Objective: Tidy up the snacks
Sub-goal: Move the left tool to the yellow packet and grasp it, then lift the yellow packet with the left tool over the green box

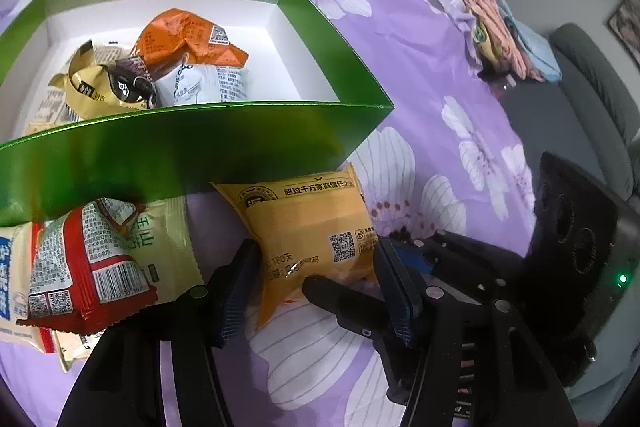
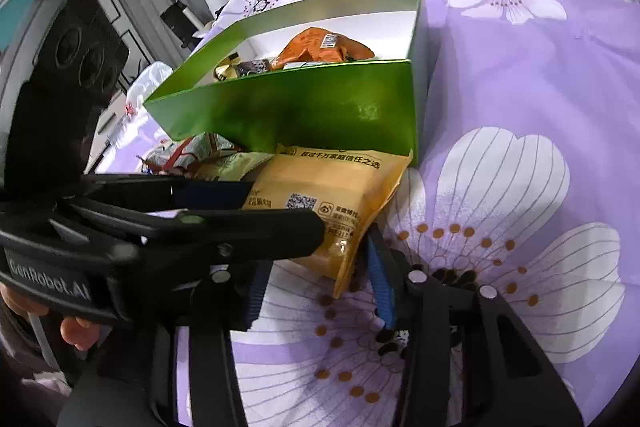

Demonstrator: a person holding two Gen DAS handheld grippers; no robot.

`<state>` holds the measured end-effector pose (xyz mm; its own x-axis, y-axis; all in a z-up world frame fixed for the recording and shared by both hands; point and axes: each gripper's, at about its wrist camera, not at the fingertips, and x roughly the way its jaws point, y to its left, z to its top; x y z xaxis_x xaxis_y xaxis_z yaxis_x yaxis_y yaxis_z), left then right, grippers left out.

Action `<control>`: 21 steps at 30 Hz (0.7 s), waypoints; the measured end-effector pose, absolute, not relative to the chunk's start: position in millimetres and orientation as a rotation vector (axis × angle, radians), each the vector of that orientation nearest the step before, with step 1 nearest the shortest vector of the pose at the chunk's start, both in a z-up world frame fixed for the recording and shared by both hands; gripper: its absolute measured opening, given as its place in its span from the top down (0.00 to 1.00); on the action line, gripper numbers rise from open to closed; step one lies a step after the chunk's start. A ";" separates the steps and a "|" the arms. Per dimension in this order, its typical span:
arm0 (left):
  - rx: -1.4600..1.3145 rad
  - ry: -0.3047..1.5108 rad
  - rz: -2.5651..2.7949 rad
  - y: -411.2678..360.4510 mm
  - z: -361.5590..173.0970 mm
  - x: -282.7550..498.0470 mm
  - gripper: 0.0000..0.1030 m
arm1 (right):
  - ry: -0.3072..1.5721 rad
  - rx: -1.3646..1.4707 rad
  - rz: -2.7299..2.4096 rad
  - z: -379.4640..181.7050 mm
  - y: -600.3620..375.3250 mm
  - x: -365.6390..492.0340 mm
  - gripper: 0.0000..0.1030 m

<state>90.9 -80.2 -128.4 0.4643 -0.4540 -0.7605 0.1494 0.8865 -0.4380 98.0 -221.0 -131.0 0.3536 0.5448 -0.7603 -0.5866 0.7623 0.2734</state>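
A yellow snack packet [image 1: 308, 227] [image 2: 332, 187] lies on the purple flowered cloth, up against the front wall of a green box [image 1: 200, 147] [image 2: 288, 107]. My left gripper [image 1: 316, 279] [image 2: 280, 211] is shut on it, with a pad on each of its two sides. My right gripper [image 2: 320, 255] [image 1: 372, 259] comes in from the right and is shut on the packet's near corner, its fingers crossing the left ones. Inside the box lie an orange packet [image 1: 188, 39] [image 2: 320, 51], a gold one [image 1: 96, 87] and a white one [image 1: 208, 83].
More packets lie left of the yellow one by the box front: a red-and-white one [image 1: 88, 259] and a pale green one [image 1: 164, 235]. Folded clothes [image 1: 504, 39] sit at the cloth's far right edge, with a grey sofa [image 1: 592, 87] beyond. A hand [image 2: 76, 331] holds the left gripper.
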 end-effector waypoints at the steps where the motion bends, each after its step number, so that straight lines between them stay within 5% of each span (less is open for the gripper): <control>1: -0.322 1.024 -0.376 -80.8 -127.8 90.2 0.42 | 0.956 -0.060 0.732 -130.1 -219.9 96.6 0.60; 21: -0.196 0.928 -0.369 -93.9 -89.8 28.8 0.42 | 0.849 -0.068 0.702 -95.1 -219.8 34.1 0.62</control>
<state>28.8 -93.9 -89.8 0.5428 -0.3920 -0.7428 0.2255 0.9200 -0.3207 34.1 -219.8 -95.1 0.4521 0.5419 -0.7085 -0.5937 0.7756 0.2144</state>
